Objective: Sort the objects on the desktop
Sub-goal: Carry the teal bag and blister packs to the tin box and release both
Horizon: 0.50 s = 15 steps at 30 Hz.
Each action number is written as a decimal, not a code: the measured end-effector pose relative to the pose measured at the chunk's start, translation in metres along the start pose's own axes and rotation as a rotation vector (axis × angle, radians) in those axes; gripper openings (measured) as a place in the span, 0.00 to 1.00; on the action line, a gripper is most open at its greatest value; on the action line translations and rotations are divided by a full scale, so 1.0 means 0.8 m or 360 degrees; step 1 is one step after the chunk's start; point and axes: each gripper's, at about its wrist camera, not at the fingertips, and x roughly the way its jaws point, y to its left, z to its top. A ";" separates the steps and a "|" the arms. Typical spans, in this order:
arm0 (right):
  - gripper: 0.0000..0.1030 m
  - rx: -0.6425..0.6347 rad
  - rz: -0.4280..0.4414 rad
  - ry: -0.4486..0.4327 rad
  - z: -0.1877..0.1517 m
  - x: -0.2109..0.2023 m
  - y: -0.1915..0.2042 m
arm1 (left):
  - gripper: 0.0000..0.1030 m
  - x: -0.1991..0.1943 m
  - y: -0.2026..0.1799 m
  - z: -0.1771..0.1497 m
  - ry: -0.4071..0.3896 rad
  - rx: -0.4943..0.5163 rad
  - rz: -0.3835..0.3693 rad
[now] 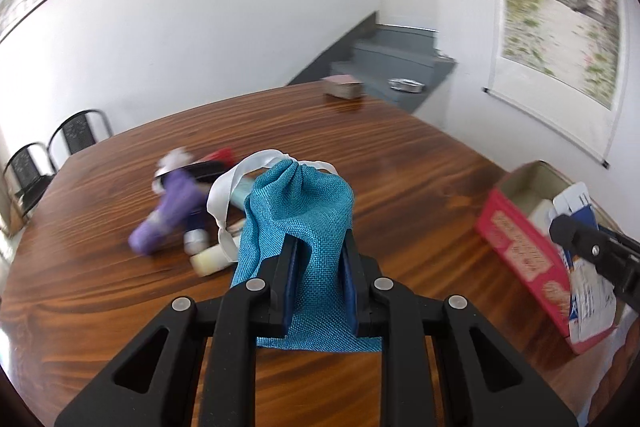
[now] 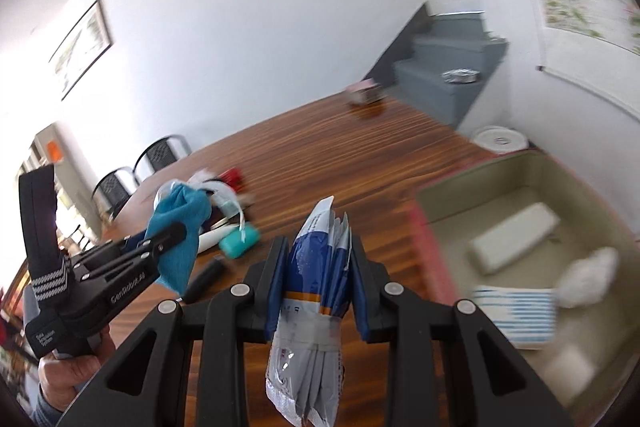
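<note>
Clamped tight in the left hand-held gripper (image 1: 318, 267) is a teal drawstring pouch (image 1: 300, 211), pinched low across its body and carried clear above the table (image 1: 400, 163); it looks soft and light, so a mid-cloth grip like this suits it better than the slippery white ribbon (image 1: 224, 195) at its neck. Over on the right hand-held gripper (image 2: 318, 287), the pads squeeze a taped bundle of blue-and-white sachets (image 2: 320, 267), thin, crinkly and likely slick, best held near the tape band. Out at ten o'clock from the pouch sits the unsorted clutter: a purple bottle (image 1: 168, 215), blurred, and a small cream tube (image 1: 210, 261). At three o'clock the red cardboard box (image 2: 424, 247) waits open, already holding a white block (image 2: 514, 237), a blue-striped cloth (image 2: 516, 315) and something fluffy and white (image 2: 588, 277).
</note>
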 end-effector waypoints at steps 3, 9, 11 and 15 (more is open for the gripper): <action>0.31 0.0061 -0.0086 -0.0043 0.004 -0.020 -0.034 | 0.21 0.003 -0.030 0.008 0.0004 0.0043 -0.0082; 0.31 0.0156 -0.0265 -0.0104 0.004 -0.050 -0.089 | 0.21 0.010 -0.101 0.026 0.0015 0.0132 -0.0279; 0.31 0.0194 -0.0305 -0.0109 0.003 -0.057 -0.107 | 0.21 0.012 -0.125 0.032 0.0029 0.0154 -0.0358; 0.31 0.0245 -0.0359 -0.0097 0.000 -0.061 -0.135 | 0.21 0.021 -0.165 0.042 0.0052 0.0189 -0.0499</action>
